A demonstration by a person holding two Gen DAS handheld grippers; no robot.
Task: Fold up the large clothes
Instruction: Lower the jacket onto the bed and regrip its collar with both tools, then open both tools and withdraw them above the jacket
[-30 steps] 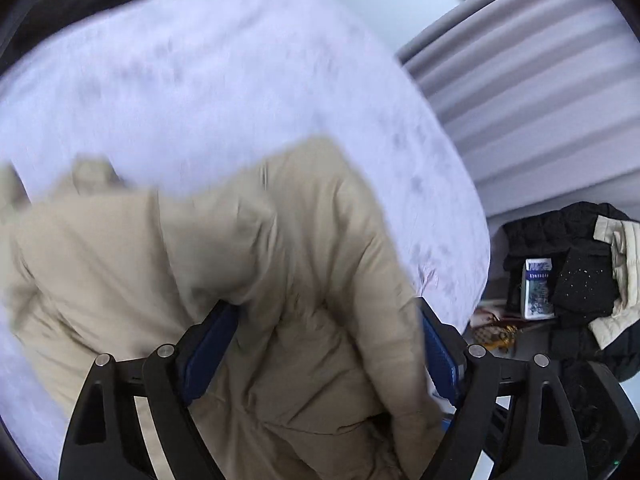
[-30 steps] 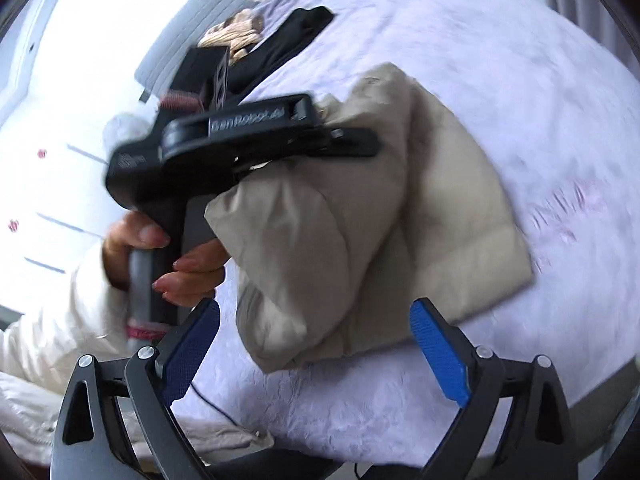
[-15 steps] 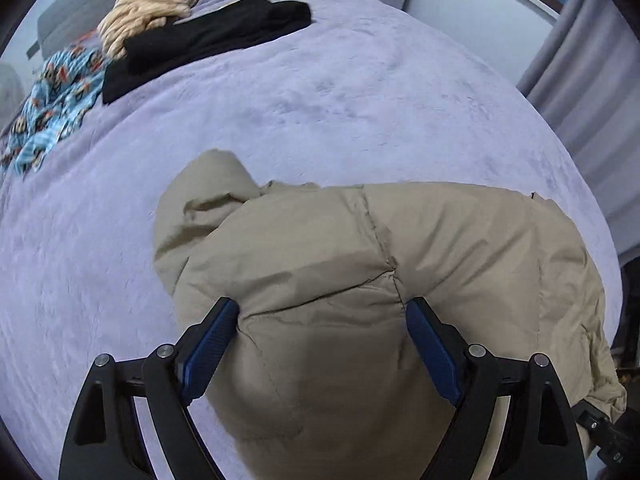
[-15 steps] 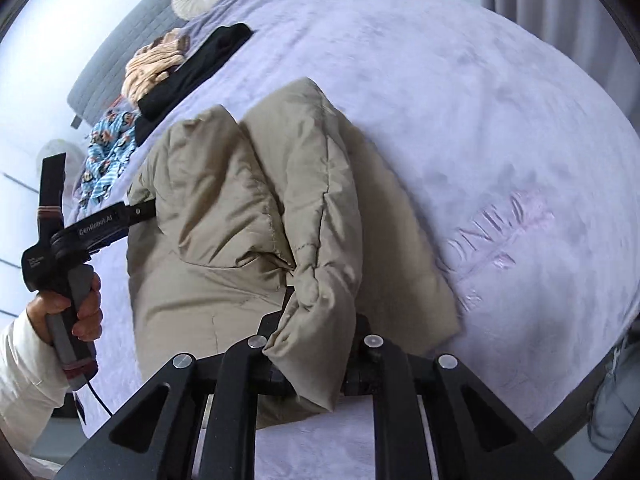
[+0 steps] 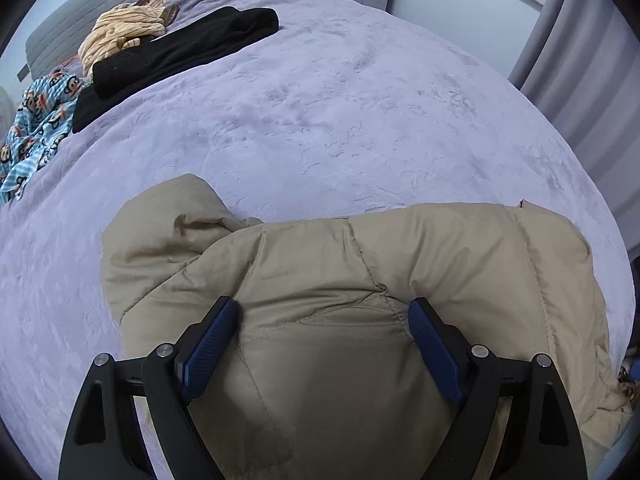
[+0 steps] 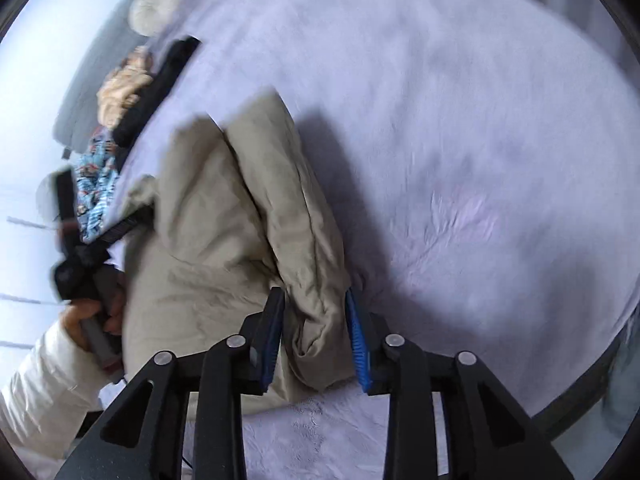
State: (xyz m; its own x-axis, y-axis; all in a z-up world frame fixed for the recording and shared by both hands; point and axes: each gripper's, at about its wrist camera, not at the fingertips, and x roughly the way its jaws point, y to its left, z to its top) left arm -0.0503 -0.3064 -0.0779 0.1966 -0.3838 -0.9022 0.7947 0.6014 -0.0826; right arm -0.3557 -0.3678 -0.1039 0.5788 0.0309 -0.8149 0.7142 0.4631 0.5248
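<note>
Beige and puffy, the padded jacket [image 5: 360, 312] lies in a bunched heap on the lavender bedspread [image 5: 320, 112], filling the lower half of the left wrist view. The left gripper [image 5: 324, 340] has its blue-padded fingers [image 5: 208, 344] spread wide, one on either side of a quilted bulge, with the fabric swelling between them. In the right wrist view, which is blurred, the right gripper [image 6: 314, 328] is partly closed with a thick fold of the jacket's edge between its pads, at lower centre of the frame; whether the pads actually press the cloth cannot be told. A black garment [image 5: 176, 48], a striped tan garment [image 5: 120, 32] and a blue cartoon-print cloth [image 5: 36, 120] sit in the upper left, well apart from the jacket.
</note>
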